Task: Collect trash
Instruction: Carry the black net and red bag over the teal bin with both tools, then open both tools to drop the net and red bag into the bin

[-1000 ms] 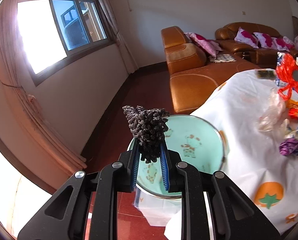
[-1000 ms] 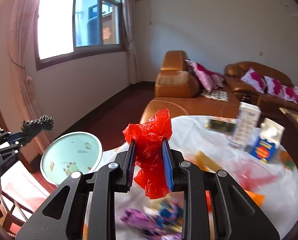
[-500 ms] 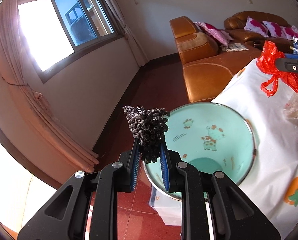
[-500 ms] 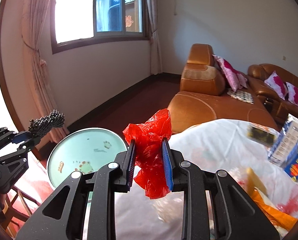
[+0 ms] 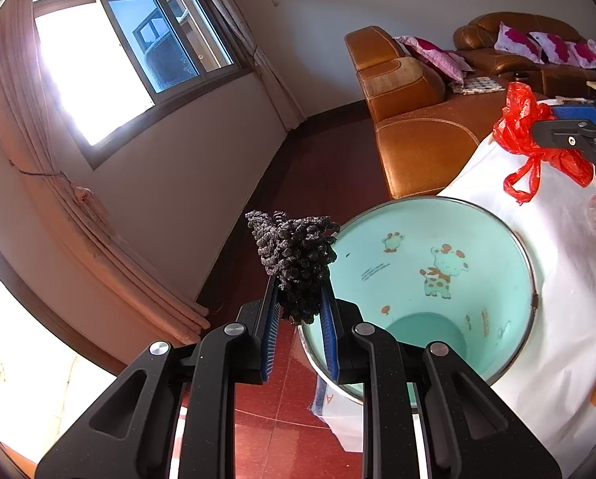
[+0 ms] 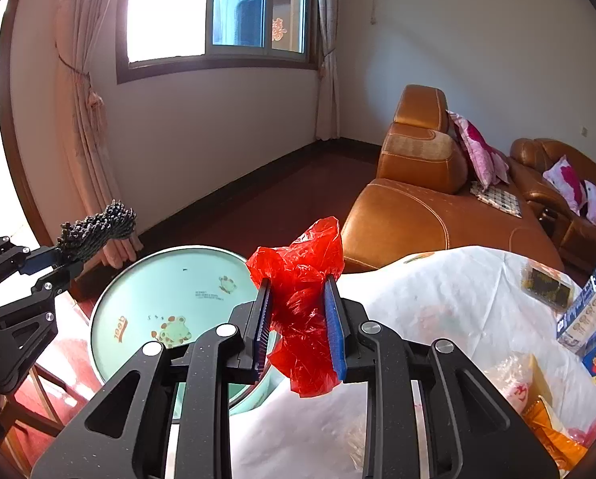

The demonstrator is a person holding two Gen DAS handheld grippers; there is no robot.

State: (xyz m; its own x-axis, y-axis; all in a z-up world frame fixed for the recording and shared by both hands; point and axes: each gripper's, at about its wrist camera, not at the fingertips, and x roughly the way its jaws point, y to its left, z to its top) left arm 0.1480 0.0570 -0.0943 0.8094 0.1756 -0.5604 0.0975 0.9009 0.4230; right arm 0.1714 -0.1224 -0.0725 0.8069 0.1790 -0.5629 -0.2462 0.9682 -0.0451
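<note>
Ahead of both jaws sits the mint cartoon-print bin [image 5: 437, 279]. The left gripper [image 5: 299, 311] clamps a dark knobbly clump [image 5: 294, 255] just short of its near rim; the right gripper [image 6: 298, 311] pinches a red plastic bag [image 6: 301, 299] beside the bench [image 6: 437, 303]. Released here, the clump probably drops to the floor, and the light bag may cling or drift wide.

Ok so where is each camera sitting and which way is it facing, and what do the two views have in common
Left wrist: sits on the left claw, looking along its fingers past the black scrunchie into the teal bin; its own claw arms fill the bottom, and the right claw enters at the right edge.
Right wrist: sits on the right claw, looking over the red bag toward window and sofa; its own claw arms show, the left claw at far left.
Shared: bin, scrunchie, red bag, white tablecloth, sofa, window.
</note>
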